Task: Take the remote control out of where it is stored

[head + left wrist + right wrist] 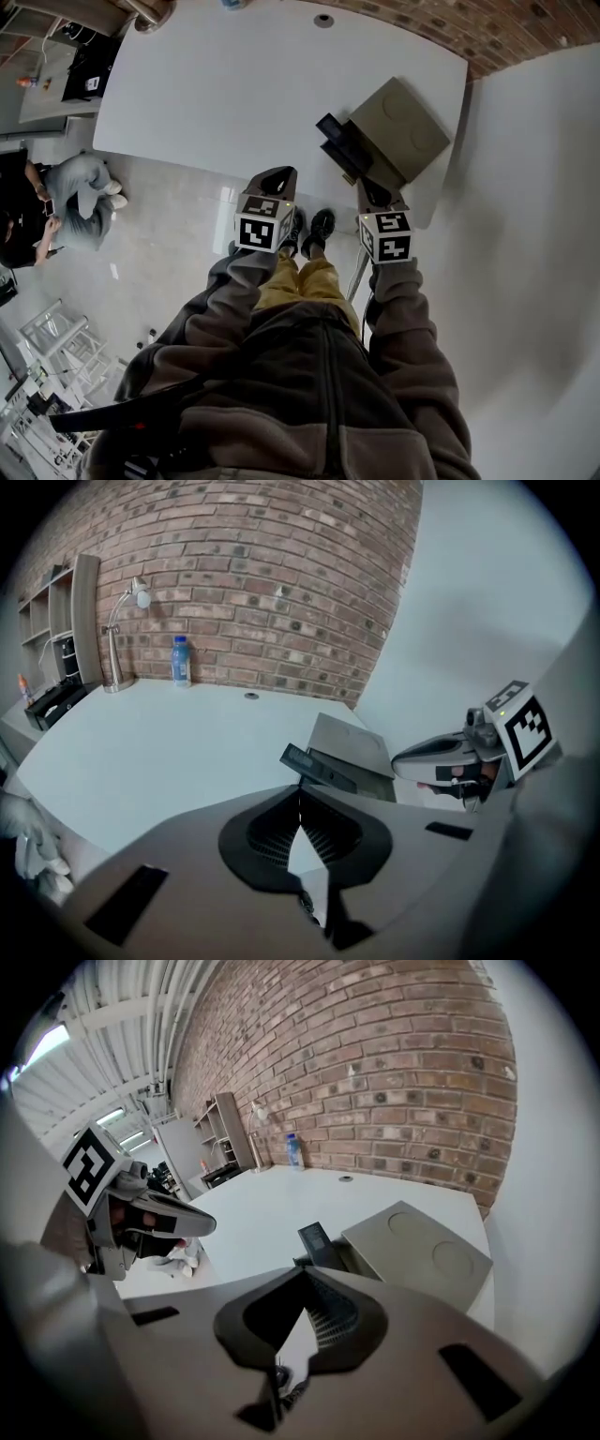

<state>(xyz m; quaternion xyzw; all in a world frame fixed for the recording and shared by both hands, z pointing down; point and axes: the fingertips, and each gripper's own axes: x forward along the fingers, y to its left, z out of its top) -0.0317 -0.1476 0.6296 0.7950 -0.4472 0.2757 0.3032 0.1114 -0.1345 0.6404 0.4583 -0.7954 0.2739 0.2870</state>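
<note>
A black remote control [337, 141] sticks out of the open near side of a grey-olive box [403, 127] on the right corner of the white table [234, 84]. My left gripper [278, 174] hovers shut at the table's near edge, left of the box and apart from it. The right gripper [371, 190] is shut and empty, just short of the box's near corner. In the left gripper view the remote [319, 765] and box [354, 742] lie ahead of the shut jaws [300, 792]. From the right gripper view the remote [314, 1238] stands just past the closed tips [305, 1275].
A water bottle [181, 660] and a desk lamp [122, 621] stand at the table's far side by the brick wall. A white wall [534, 234] runs close along the right. A person [66, 202] sits on the floor at the left.
</note>
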